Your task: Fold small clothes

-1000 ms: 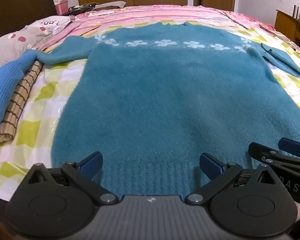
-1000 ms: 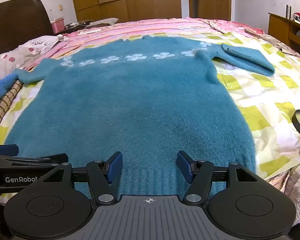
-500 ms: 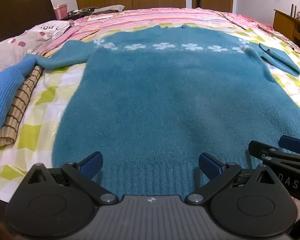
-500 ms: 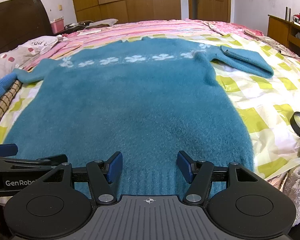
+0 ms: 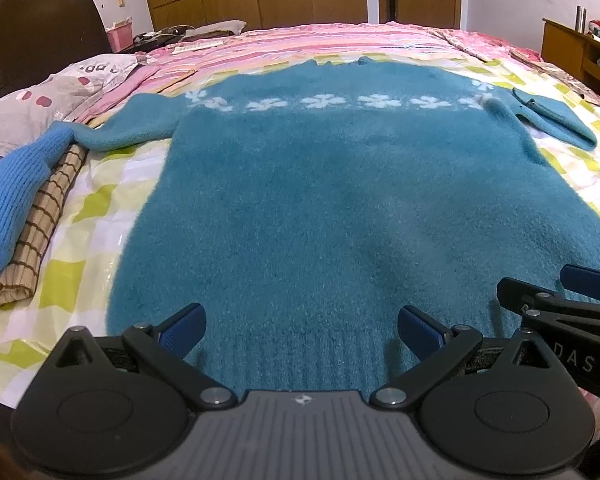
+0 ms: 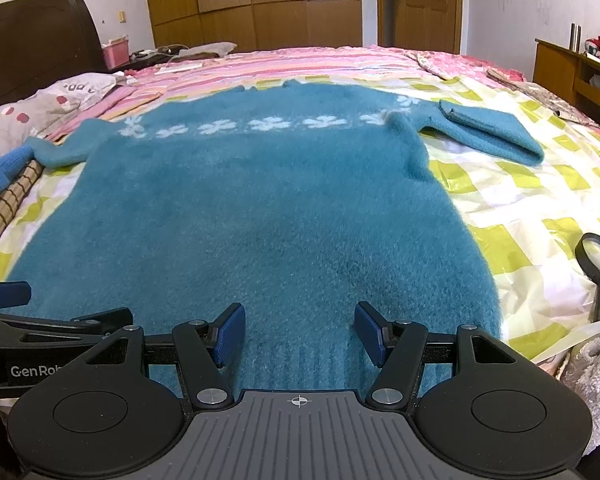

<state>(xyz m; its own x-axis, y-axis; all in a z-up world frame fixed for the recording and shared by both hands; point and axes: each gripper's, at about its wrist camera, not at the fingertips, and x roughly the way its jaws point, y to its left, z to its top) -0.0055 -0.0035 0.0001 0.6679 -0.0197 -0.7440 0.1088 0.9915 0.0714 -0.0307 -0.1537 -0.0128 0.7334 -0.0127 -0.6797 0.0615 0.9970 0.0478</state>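
Left wrist: sweater (image 5: pixel 340 208) lengthwise, collar away.

This is a bedroom in a home. A wide bed (image 6: pixel 540 216) fills most of both views, spread with a yellow-and-white checked cover and, farther back, a pink striped quilt (image 5: pixel 320 40). A dark wooden headboard (image 5: pixel 40 28) stands at the left, with a grey printed pillow (image 5: pixel 48 100) lying just beside it. Along the far wall runs a wooden wardrobe (image 6: pixel 252 0) with tall panelled doors, and next to it a wooden room door (image 6: pixel 416 0) with a handle. A wooden side cabinet (image 6: pixel 572 68) stands at the right, holding small household items. Folded clothes (image 5: pixel 20 200) lie stacked at the bed's left edge.
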